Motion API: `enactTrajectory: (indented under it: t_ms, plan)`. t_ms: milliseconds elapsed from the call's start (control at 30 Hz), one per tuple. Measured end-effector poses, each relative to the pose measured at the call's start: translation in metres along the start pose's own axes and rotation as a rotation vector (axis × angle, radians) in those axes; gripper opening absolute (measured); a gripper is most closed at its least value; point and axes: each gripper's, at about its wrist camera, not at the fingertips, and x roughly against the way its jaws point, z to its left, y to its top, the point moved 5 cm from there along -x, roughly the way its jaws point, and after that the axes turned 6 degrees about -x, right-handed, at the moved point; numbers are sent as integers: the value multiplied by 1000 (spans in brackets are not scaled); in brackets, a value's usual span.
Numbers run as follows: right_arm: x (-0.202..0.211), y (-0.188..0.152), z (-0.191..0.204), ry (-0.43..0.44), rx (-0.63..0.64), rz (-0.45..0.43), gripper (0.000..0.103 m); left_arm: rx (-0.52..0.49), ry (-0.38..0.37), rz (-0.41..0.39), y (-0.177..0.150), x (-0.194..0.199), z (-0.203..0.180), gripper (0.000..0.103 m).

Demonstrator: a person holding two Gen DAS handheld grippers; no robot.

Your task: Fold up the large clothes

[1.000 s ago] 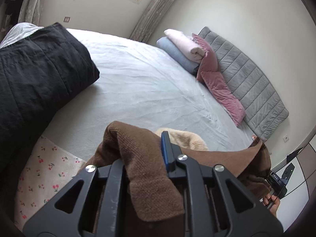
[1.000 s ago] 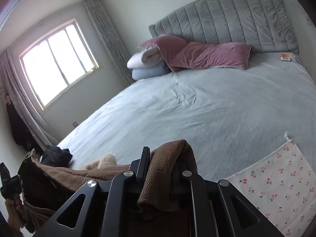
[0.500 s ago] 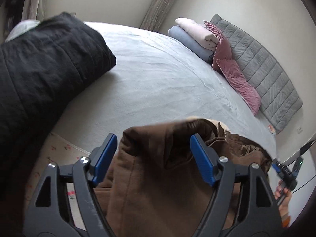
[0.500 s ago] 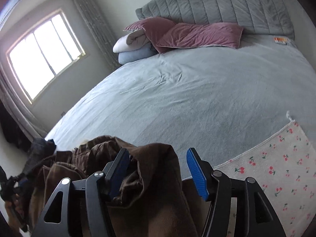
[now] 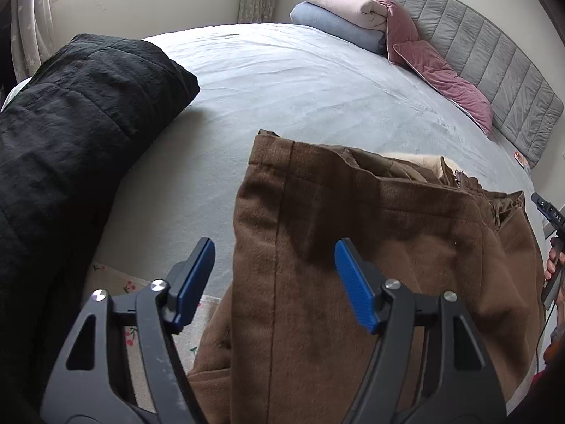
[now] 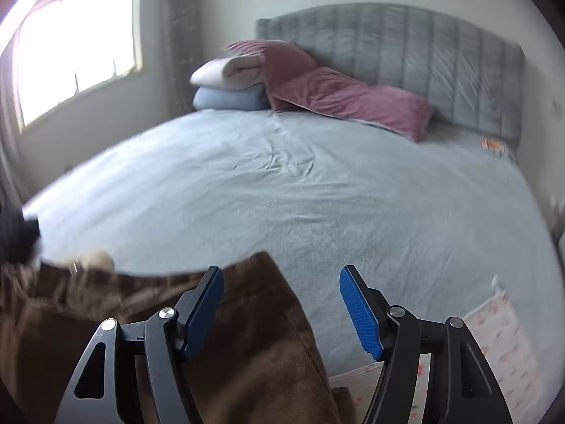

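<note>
A brown coat (image 5: pixel 353 247) with a cream fur lining lies spread on the near edge of the grey-blue bed (image 5: pixel 300 81). My left gripper (image 5: pixel 275 279) is open above the coat's left edge and holds nothing. In the right wrist view the coat (image 6: pixel 247 335) lies at the lower left, blurred. My right gripper (image 6: pixel 282 307) is open above the coat's right edge and holds nothing. The other gripper's handle and a hand show at the right edge of the left wrist view (image 5: pixel 551 247).
A folded black padded garment (image 5: pixel 70 123) lies on the bed at the left. Folded pink and blue blankets (image 5: pixel 339 14) and pink pillows (image 6: pixel 335 92) rest against the grey headboard (image 6: pixel 423 56). A cherry-print cloth (image 6: pixel 494 339) covers the bed's near edge. A window (image 6: pixel 70 46) is at the left.
Both grippers were shut on the brown coat a second ago. They have opened, let it go, and drawn back; the coat now lies flatter on the bed.
</note>
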Motion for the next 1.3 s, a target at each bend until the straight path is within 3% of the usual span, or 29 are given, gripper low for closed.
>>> enactTrajectory:
  t_ms: [67,133,233,267,333,400,467,533,567,600,700,767,833,900,933,1000,1067,1133,1167,1200,1233,1300]
  plan:
    - [-10,-4,-4,15,-14,69,69,13,9,20,-1,-5,5,57]
    - [-6,-16,5,29,135,80,70,39,-6,25,-3,-8,8,44]
    - [-19,-43,13,-50,334,157,70,65,-40,-5,-4,-5,5,18]
    - [-30,-52,15,-80,360,205,62,71,-48,-28,-4,-1,2,10]
    - [-35,-65,24,-62,390,225,7,69,-16,-98,-2,13,-6,7]
    - [-11,-60,34,-89,406,68,6,64,22,-208,6,40,-9,7]
    - [20,-35,24,-131,326,-109,6,118,47,-338,20,71,4,6]
    - [35,-11,9,-149,223,-207,6,173,104,-444,32,91,20,3]
    - [35,-4,6,-187,202,-232,6,190,227,-488,35,96,28,0]
    - [26,0,2,-256,199,-227,6,211,295,-504,37,95,39,0]
    - [-24,-11,-10,-295,143,-46,16,262,336,-350,30,58,64,0]
    - [-42,-32,-10,-298,176,57,21,218,273,-270,20,38,62,1]
    - [-43,-40,-7,-272,184,91,30,172,173,-226,14,28,52,18]
    - [-29,-38,-8,-210,147,77,51,150,122,-203,14,24,41,66]
    - [-20,-36,-8,-176,128,64,63,142,70,-193,15,22,35,72]
    - [-5,-36,-8,-104,112,67,71,125,-10,-134,16,14,17,75]
    - [-6,-41,-10,-103,132,116,73,110,-54,-17,11,-6,1,75]
    - [-15,-51,-11,-144,148,176,73,89,-9,85,2,-27,-13,75]
    - [-18,-59,-11,-158,142,198,73,89,0,117,-2,-36,-19,60]
    - [-21,-62,-14,-158,130,211,73,103,-22,108,-5,-37,-25,5]
    - [-23,-65,-14,-161,122,211,71,128,-3,76,-6,-31,-28,7]
    - [-17,-62,-10,-164,124,162,68,106,70,-114,1,3,-35,5]
